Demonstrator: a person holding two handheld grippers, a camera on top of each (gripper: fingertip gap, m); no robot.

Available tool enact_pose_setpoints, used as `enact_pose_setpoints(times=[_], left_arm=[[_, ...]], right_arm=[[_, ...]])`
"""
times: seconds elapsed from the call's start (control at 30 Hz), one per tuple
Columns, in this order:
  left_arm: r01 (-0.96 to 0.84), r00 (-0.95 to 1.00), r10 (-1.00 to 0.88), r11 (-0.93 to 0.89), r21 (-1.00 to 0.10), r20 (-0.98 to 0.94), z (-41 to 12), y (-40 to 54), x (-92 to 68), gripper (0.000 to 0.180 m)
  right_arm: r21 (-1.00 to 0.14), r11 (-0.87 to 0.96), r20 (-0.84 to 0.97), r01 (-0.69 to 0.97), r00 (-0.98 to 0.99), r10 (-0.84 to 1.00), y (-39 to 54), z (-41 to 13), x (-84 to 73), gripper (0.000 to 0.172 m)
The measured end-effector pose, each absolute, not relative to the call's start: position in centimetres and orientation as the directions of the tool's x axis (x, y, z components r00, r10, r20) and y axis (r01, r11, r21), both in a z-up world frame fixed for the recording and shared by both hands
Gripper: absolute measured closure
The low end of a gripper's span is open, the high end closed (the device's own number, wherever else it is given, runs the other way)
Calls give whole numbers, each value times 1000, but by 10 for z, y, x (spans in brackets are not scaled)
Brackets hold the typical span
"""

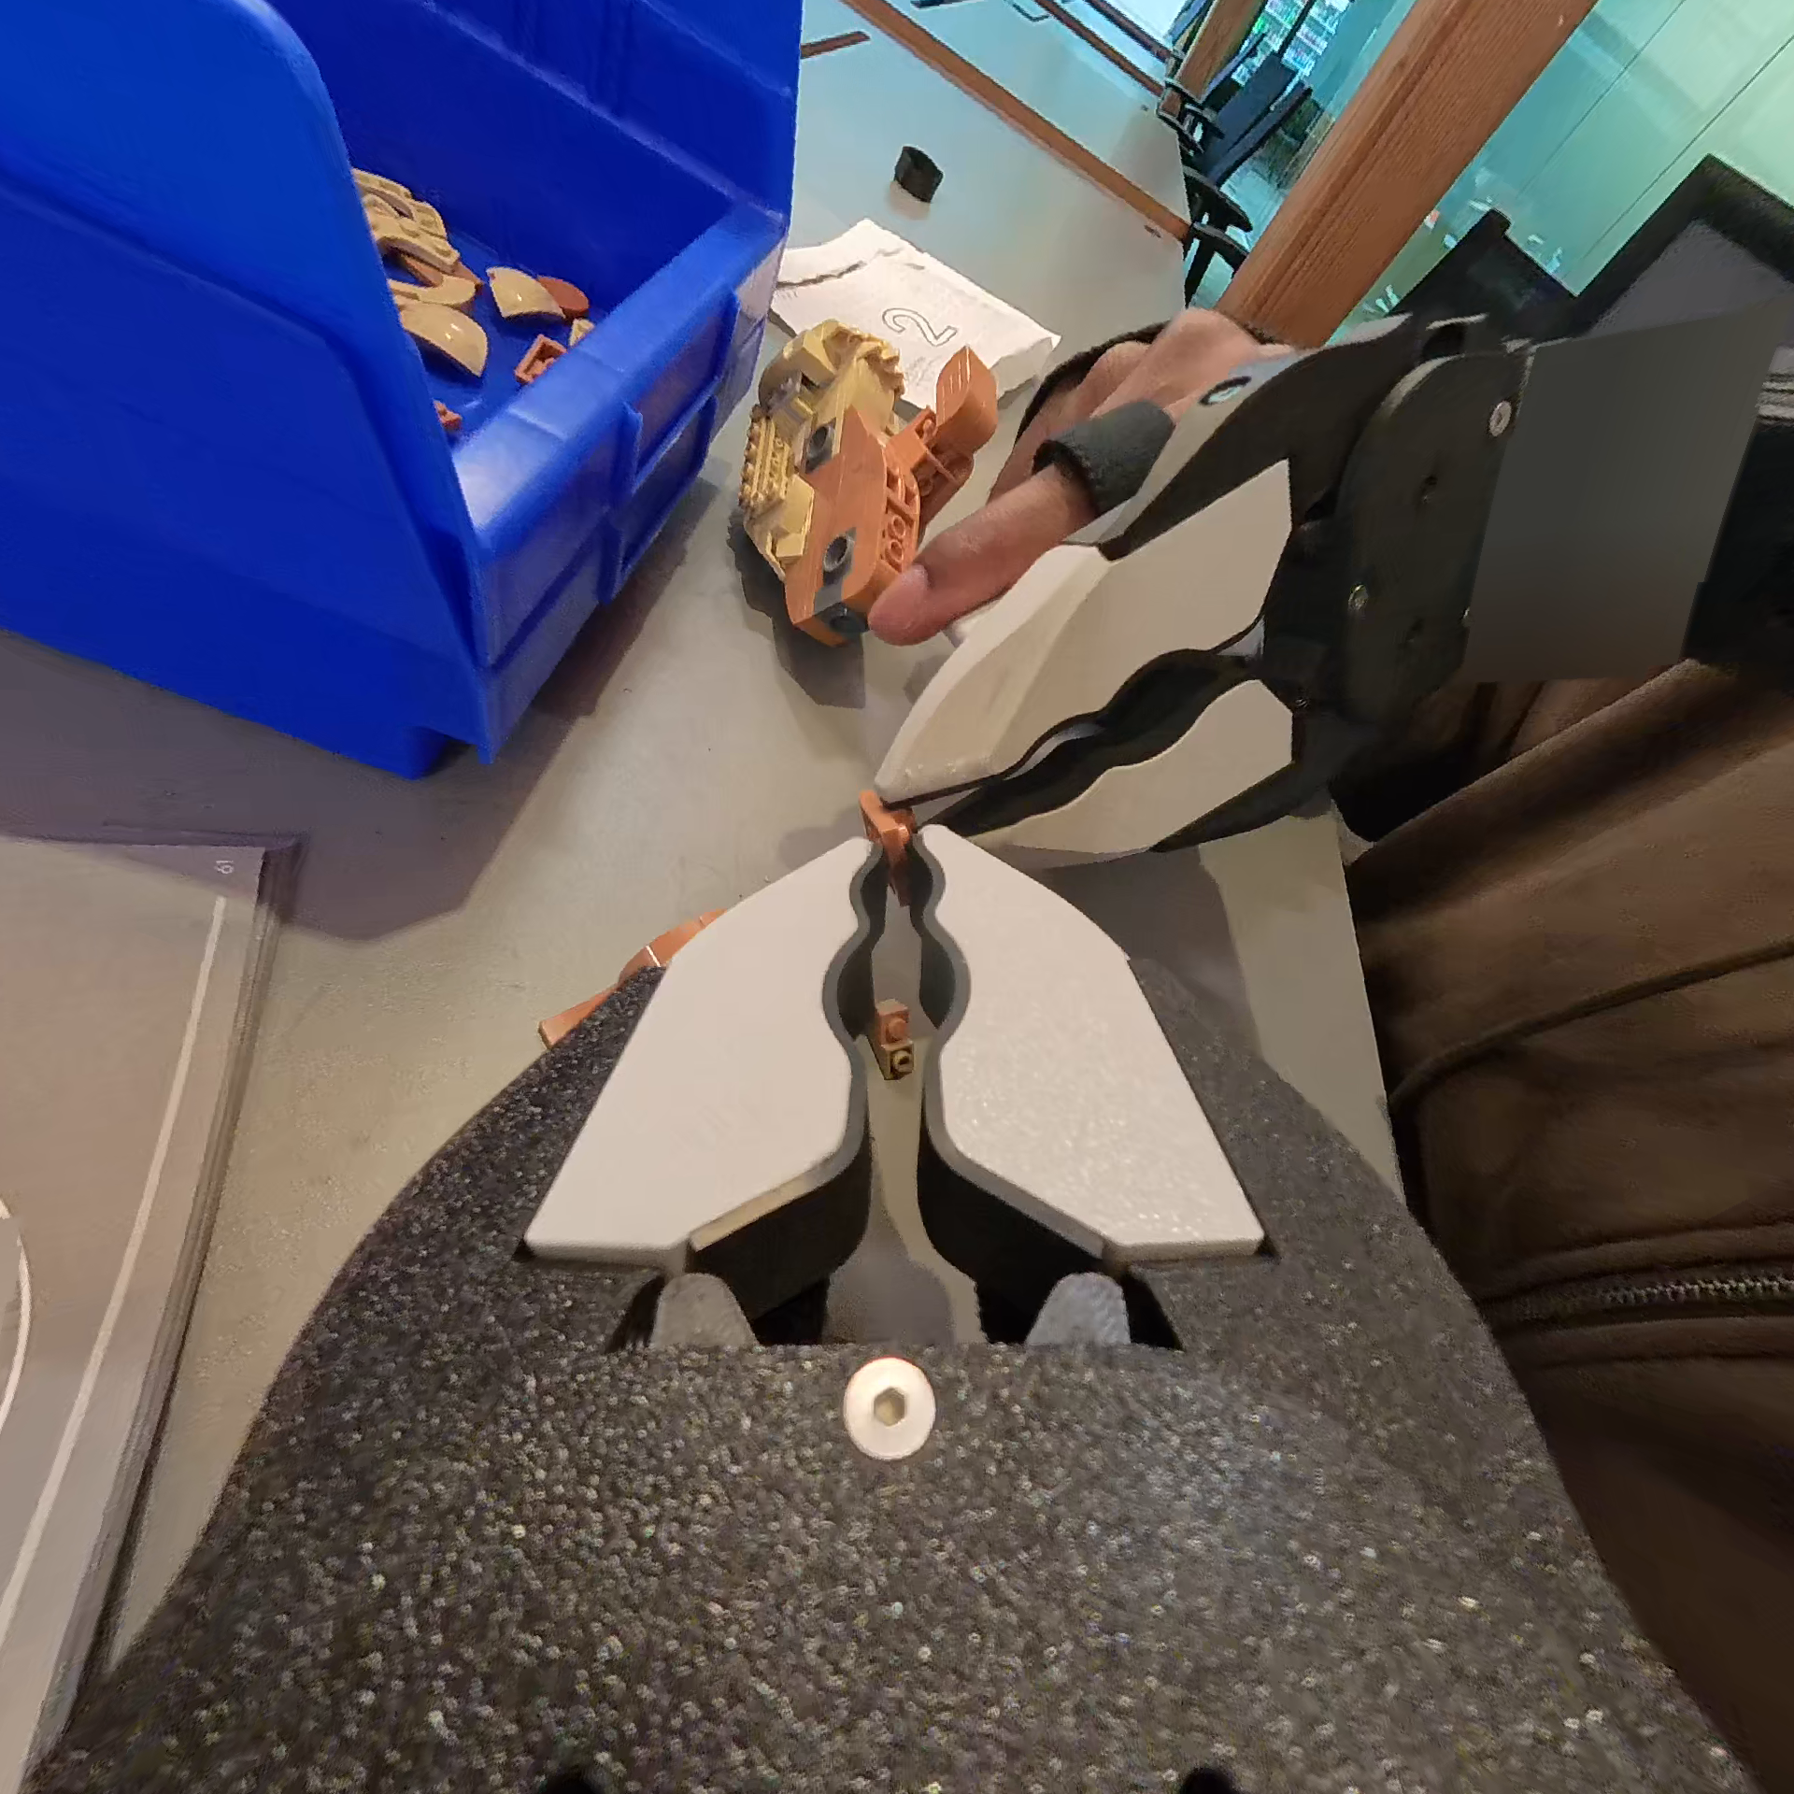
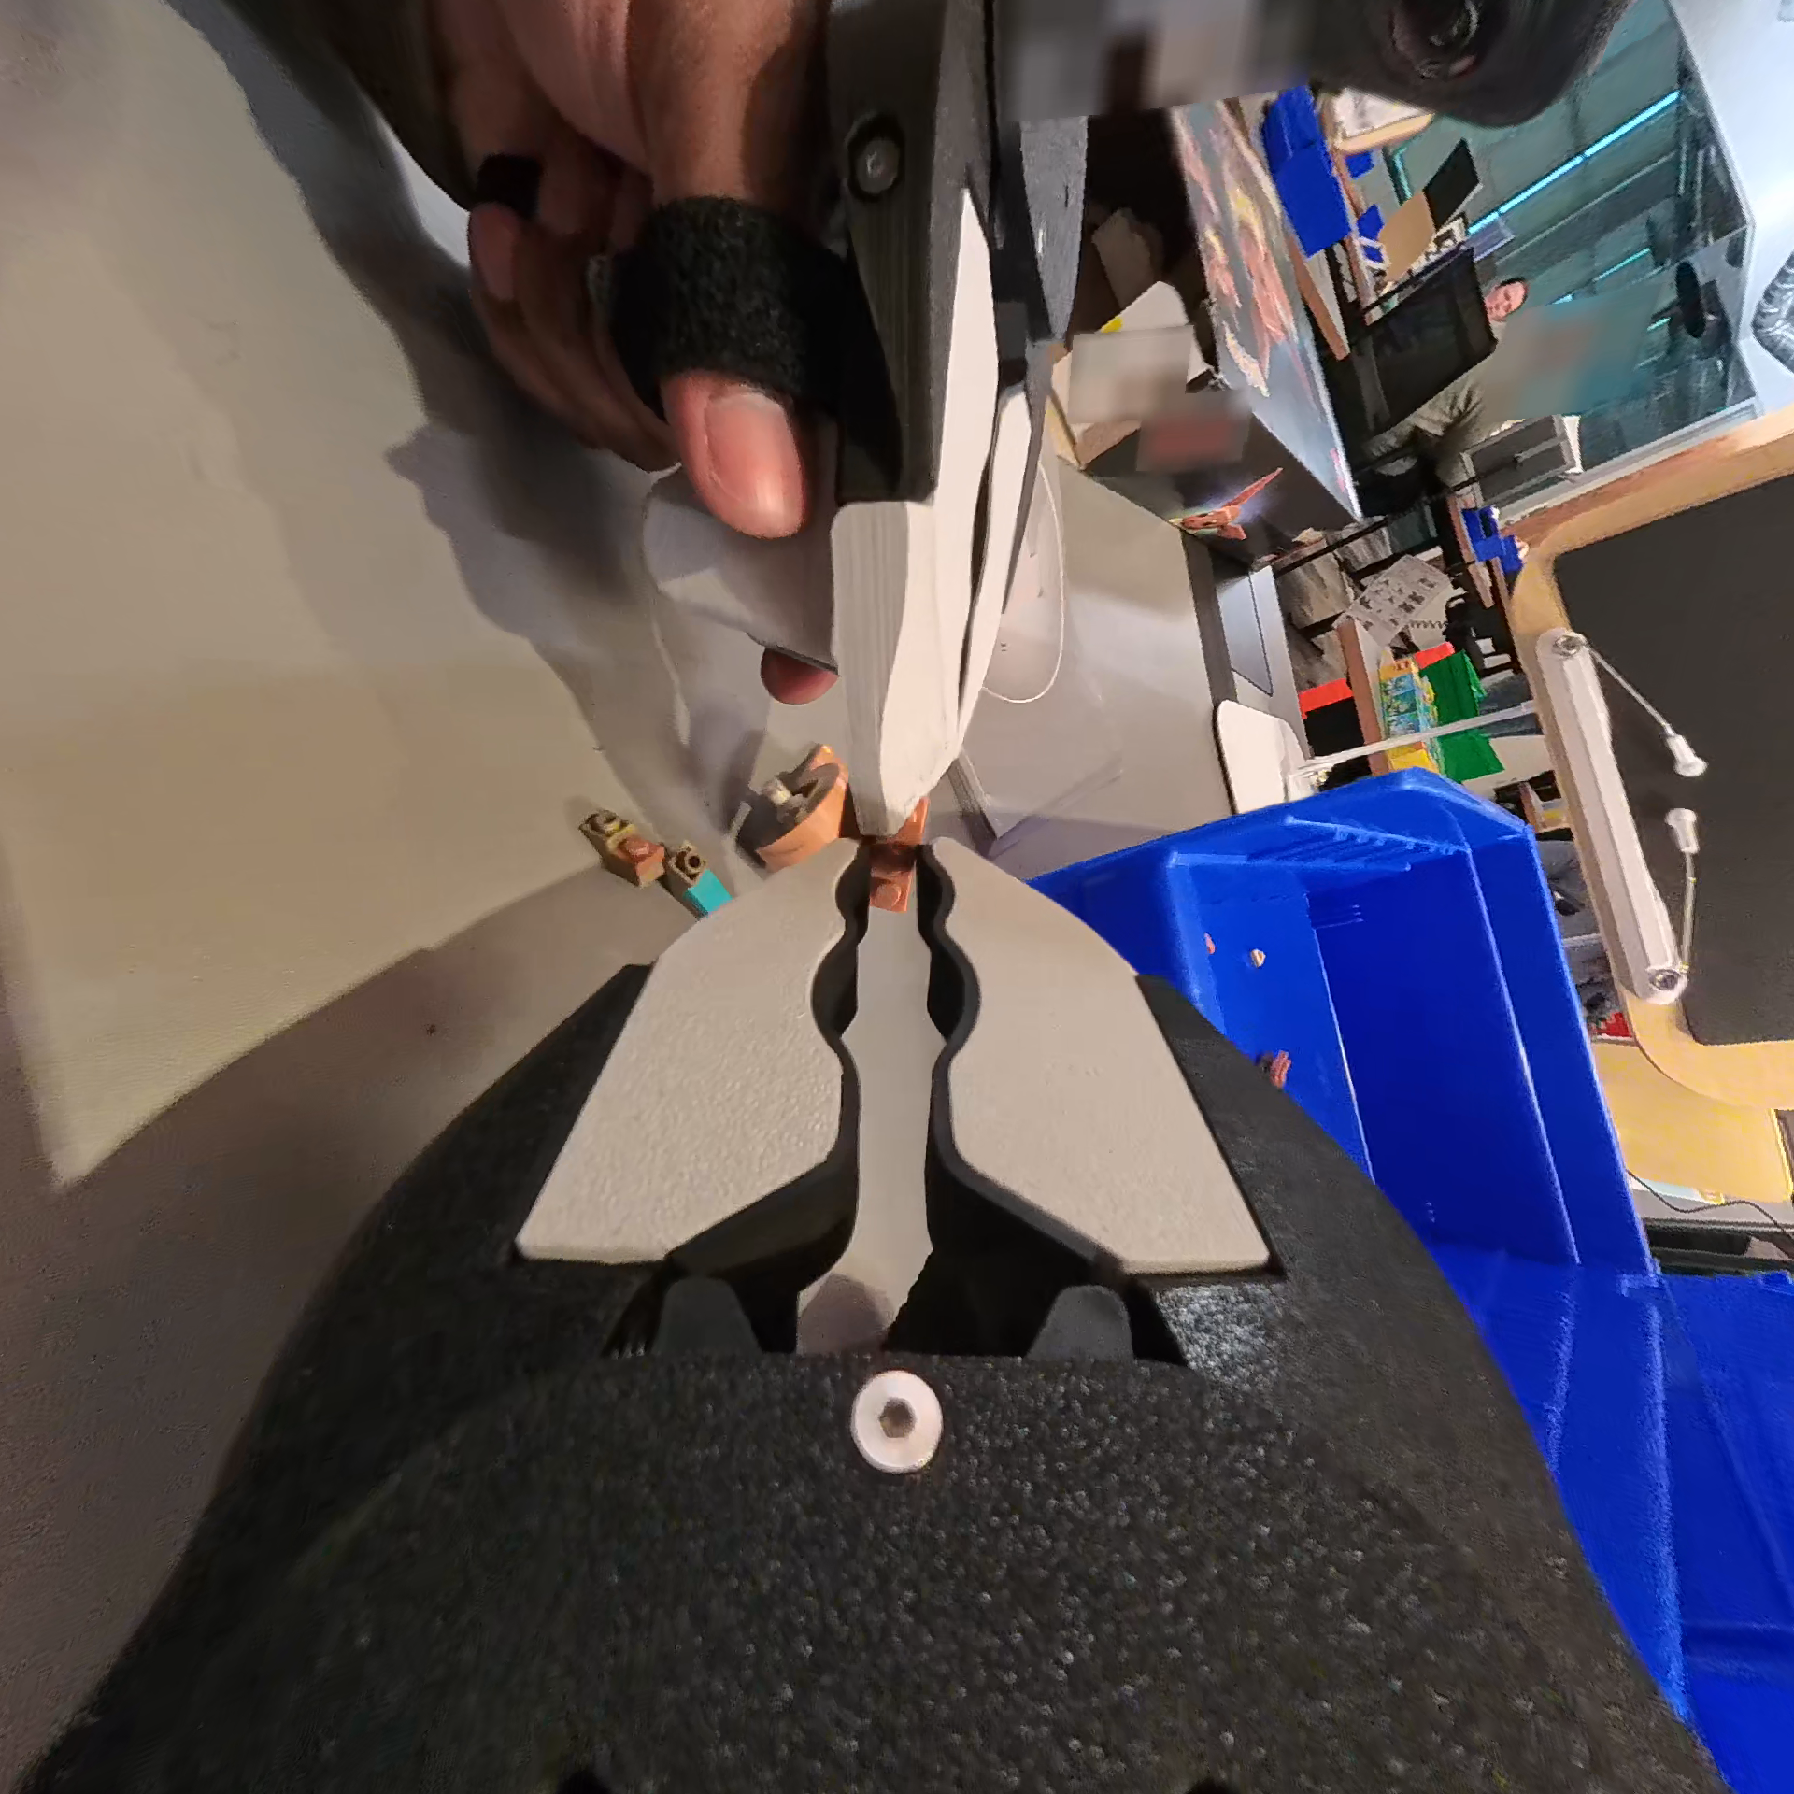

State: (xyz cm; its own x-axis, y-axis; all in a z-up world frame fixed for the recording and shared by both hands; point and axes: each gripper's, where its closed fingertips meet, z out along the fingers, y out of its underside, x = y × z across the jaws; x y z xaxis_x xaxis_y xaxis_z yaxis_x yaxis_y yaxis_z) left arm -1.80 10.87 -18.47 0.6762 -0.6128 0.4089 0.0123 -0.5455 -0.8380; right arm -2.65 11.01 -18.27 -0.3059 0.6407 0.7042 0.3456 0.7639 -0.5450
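Two claws meet tip to tip on small brown bricks.
The left claw (image 1: 898,864) pinches a thin brown plate (image 1: 901,874) standing upright; the right claw (image 1: 898,801) comes from the right, squeezing a small brown brick (image 1: 885,820) touching the plate's top, above the surface (image 1: 582,777).

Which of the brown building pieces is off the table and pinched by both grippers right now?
The small brown plate, clamped between the left gripper and right gripper tips. The half-built model and small stacked piece rest on the table.

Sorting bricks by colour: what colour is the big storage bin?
Blue bin, best seen in the left wrist view.
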Motion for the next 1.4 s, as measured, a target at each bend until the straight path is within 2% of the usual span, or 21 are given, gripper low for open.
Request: enact_pose_setpoints(times=[0.13, 0.33, 0.43, 0.77, 0.8, 0.87, 0.97, 1.1, 1.4], left_arm=[[-14, 661, -634, -545, -838, 401, -188, 106, -14, 177], [-47, 656, -683, -461, -886, 321, -174, 104, -13, 177], [-75, 682, -674, -452, -889, 285, -176, 105, -13, 177], [-45, 623, -707, -460, -887, 335, -173, 101, -11, 177], [-40, 625, -702, -464, -885, 340, -173, 101, -12, 177], [-44, 719, -628, -469, -882, 298, -180, 114, -35, 177], [104, 687, -604, -469, -877, 404, -162, 118, -52, 177], [98, 647, -632, -487, -868, 428, -164, 113, -39, 177], [72, 618, -653, -507, -859, 437, -168, 107, -22, 177]], right_arm=[[-560, 749, 669, 354, -340, 661, 108, -186, -23, 164], [-682, 653, 568, 330, -323, 757, 105, -171, -20, 165], [-665, 672, 587, 327, -327, 740, 106, -172, -19, 165], [-646, 712, 625, 277, -345, 701, 101, -168, -16, 167], [-644, 713, 625, 277, -346, 700, 102, -168, -15, 172], [-671, 701, 607, 241, -364, 706, 96, -163, -11, 172], [-681, 697, 633, 227, -296, 715, 104, -152, -12, 172], [-652, 713, 683, 259, -209, 700, 118, -154, -19, 172], [-621, 741, 707, 256, -225, 670, 109, -163, -25, 166]])
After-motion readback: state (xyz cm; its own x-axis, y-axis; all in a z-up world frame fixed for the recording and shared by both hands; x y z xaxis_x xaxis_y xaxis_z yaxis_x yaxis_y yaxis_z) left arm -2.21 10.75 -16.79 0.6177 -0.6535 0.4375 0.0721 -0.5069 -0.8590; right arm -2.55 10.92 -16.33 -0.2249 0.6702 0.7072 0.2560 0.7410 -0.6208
